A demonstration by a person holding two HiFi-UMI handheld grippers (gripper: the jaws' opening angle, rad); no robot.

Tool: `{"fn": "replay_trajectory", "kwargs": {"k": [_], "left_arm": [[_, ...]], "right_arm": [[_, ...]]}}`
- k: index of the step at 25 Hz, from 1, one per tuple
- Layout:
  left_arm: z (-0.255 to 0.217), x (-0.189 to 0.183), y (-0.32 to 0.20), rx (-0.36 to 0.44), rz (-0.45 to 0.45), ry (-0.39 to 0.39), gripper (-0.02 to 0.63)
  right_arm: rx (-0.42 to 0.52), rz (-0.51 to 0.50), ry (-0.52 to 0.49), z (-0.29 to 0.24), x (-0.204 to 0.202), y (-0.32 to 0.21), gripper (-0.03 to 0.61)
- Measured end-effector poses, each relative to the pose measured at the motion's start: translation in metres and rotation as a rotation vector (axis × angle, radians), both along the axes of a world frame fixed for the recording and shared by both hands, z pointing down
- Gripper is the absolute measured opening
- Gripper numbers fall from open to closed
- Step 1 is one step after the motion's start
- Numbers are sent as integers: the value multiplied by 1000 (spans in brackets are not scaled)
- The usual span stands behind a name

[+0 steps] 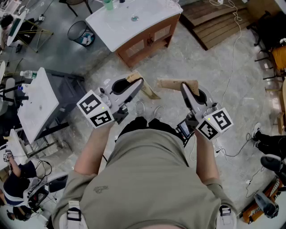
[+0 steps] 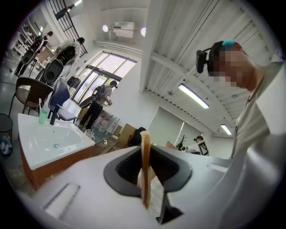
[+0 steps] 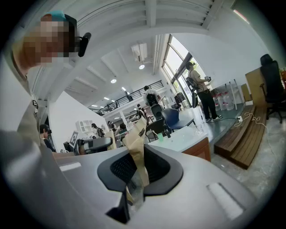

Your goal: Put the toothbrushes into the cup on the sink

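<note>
I stand a few steps from the white sink (image 1: 118, 24) on its wooden cabinet, with a green cup (image 1: 108, 4) at its far edge. My left gripper (image 1: 139, 83) is shut on a toothbrush in a brown paper pack (image 1: 145, 89). That pack shows edge-on between the jaws in the left gripper view (image 2: 145, 165), where the sink (image 2: 44, 143) and the cup (image 2: 43, 117) lie far left. My right gripper (image 1: 183, 86) is shut on a second packed toothbrush (image 1: 172, 83), which sticks up crumpled in the right gripper view (image 3: 135, 154). Both grippers are held level in front of my body.
A black waste bin (image 1: 80, 32) stands left of the sink. A white tilted table (image 1: 38, 105) is at the left, wooden pallets (image 1: 219, 20) at the back right, and cables (image 1: 232, 80) run over the floor. Other people stand at the left edge and beyond the sink (image 2: 96, 105).
</note>
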State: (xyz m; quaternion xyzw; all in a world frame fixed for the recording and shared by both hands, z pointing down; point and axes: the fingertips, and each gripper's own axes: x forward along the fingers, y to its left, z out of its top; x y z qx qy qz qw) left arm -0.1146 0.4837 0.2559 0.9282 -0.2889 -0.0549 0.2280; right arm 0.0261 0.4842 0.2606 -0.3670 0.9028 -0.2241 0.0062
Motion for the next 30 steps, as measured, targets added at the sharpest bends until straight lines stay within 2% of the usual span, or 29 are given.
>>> {"fn": "replay_trajectory", "kwargs": {"k": [11, 25, 30], "left_arm": [[7, 9, 0, -3, 12, -4, 55], [8, 64, -15, 0, -12, -16, 55], [6, 75, -17, 7, -9, -18, 55]], "right_arm": [[-5, 5, -13, 7, 6, -1, 40], [-8, 8, -26, 14, 69, -17, 40], [-9, 12, -30, 15, 79, -18, 40]]}}
